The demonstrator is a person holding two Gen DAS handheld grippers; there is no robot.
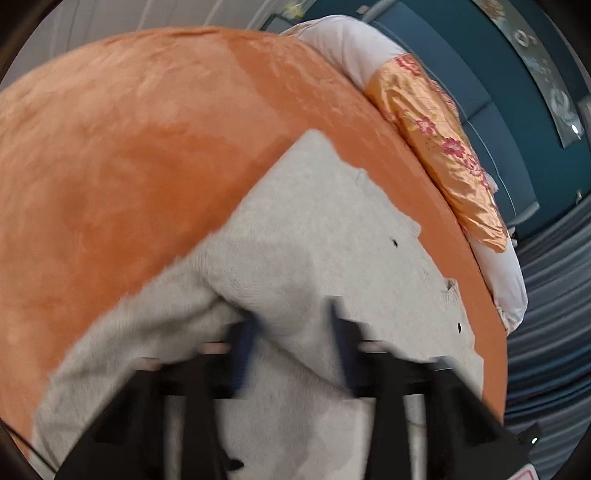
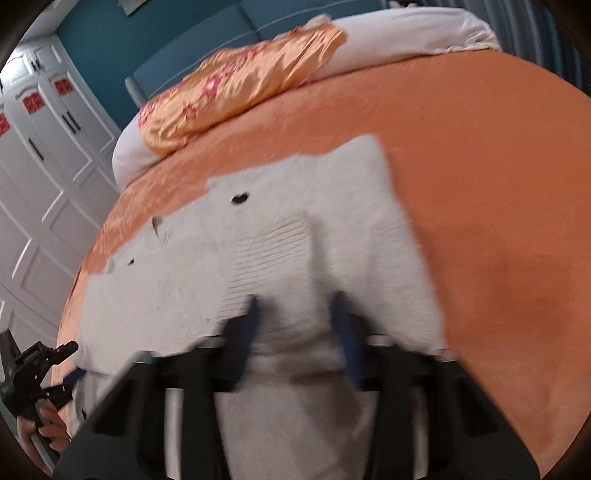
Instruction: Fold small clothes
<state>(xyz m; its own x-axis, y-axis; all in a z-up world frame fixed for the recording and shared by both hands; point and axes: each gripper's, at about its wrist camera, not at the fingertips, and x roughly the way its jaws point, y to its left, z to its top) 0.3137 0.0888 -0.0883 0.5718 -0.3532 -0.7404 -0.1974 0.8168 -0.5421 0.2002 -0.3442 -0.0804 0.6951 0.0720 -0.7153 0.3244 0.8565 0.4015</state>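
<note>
The left hand-held gripper [image 1: 295,325] pinches an unlabelled grey sweater [image 1: 317,229].

Left wrist: looks down along its fingers, close over the fuzzy pale-grey knitted garment [image 1: 314,236].
Right wrist: same downward tilt, equally close.
Shared: garment, orange plush bedspread [image 1: 129,147], floral satin pillow [image 2: 236,85].

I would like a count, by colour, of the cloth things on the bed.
White or pale grey: 2, the knitted garment and the bolster
Orange: 2, the bedspread and the flowered pillow
Total: 4
</note>
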